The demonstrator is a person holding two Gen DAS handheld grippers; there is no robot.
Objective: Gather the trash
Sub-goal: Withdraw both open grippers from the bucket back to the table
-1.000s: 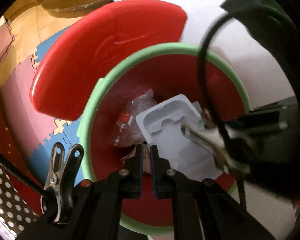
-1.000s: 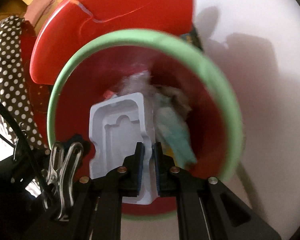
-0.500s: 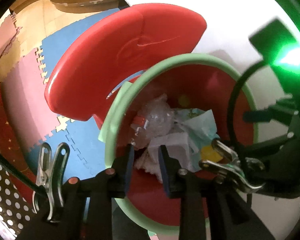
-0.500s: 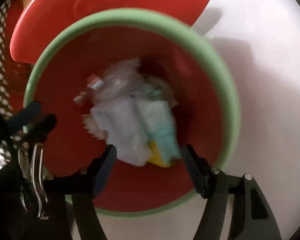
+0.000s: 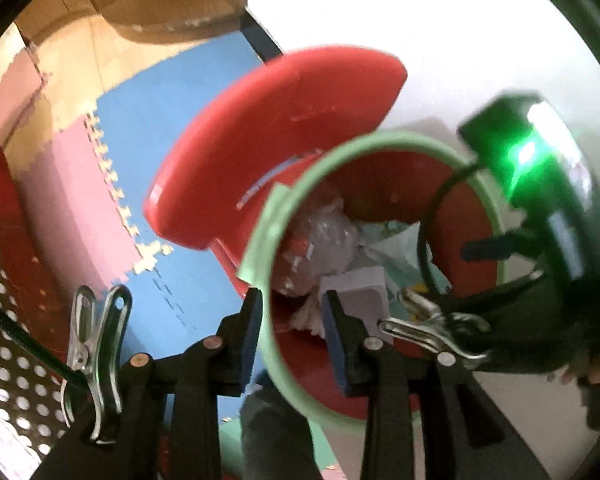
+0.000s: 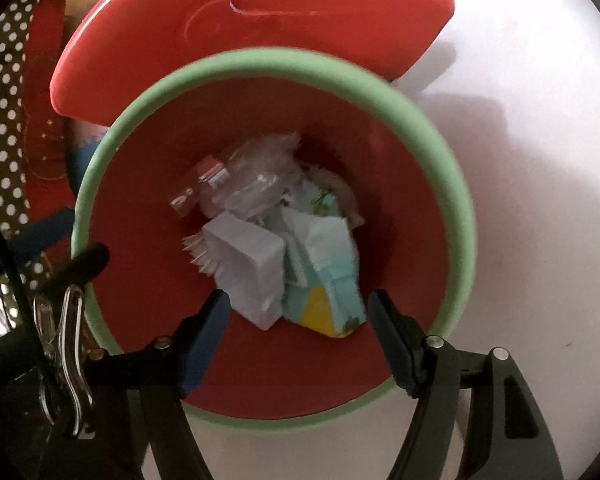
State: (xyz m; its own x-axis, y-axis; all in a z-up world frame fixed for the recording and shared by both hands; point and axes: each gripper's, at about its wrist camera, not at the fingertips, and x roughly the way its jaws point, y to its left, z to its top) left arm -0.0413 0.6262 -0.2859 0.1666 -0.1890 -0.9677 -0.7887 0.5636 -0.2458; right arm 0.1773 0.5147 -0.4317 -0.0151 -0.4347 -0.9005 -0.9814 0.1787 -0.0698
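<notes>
Lying in the red bin [image 6: 140,264] on the white table [image 6: 520,200], the white tray [image 6: 248,272] and blue-green wrapper [image 6: 332,280] show fully only from the right wrist. The left view adds foam floor mats [image 5: 172,120]. Both claws, pinched together a second ago, are opening with nothing between them: left claw [image 5: 292,316], right claw [image 6: 300,320].

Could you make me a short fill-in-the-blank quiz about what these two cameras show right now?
1. The red bin has a rim coloured ____.
2. The bin's red lid stands ____, leaving the inside in view.
3. The white moulded tray lies ____ the bin, beside a crumpled clear plastic bottle.
4. Nothing is held between the fingers of the right gripper, whose jaws are ____.

Missing words: green; open; inside; opening
</notes>
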